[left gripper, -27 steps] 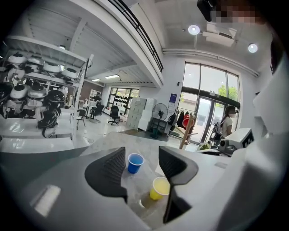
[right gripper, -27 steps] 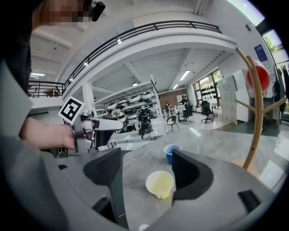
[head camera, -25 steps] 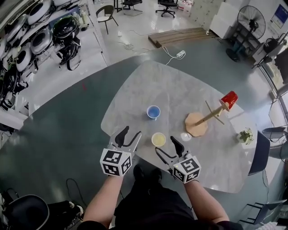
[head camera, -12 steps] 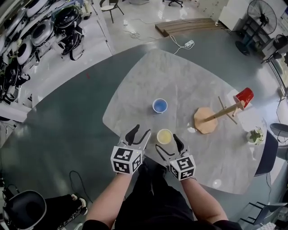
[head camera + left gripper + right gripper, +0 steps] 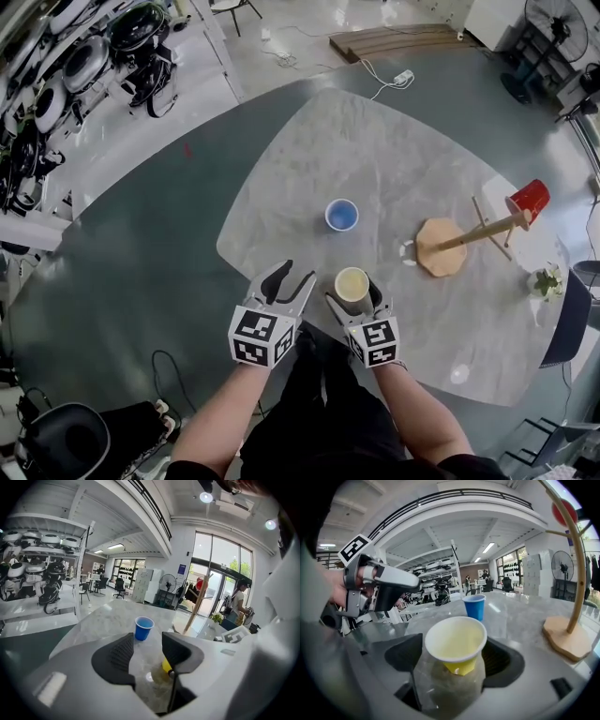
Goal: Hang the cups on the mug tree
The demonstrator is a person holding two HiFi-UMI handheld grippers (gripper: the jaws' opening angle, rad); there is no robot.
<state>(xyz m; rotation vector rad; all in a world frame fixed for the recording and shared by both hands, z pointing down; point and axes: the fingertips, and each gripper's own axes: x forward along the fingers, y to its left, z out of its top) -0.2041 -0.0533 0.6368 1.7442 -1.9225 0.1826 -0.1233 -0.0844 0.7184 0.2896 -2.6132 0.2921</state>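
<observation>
My right gripper [image 5: 352, 298]: jaws just opened wide, yellow cup [image 5: 352, 282] upright between them, pads clear. My left gripper [image 5: 293, 277]: jaws just closing, half open, only marble counter [image 5: 375, 159] between. Blue cup [image 5: 341, 214] mid-counter; red cup [image 5: 530, 199] on mug tree [image 5: 441, 247]. Gear racks [image 5: 84, 56] beyond.

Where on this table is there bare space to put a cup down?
The far half of the marble table, beyond the blue cup, is bare, and so is the stretch left of that cup. Crowded: the right side, with the mug tree, its red cup and the plant, and the near edge around the yellow cup.
</observation>
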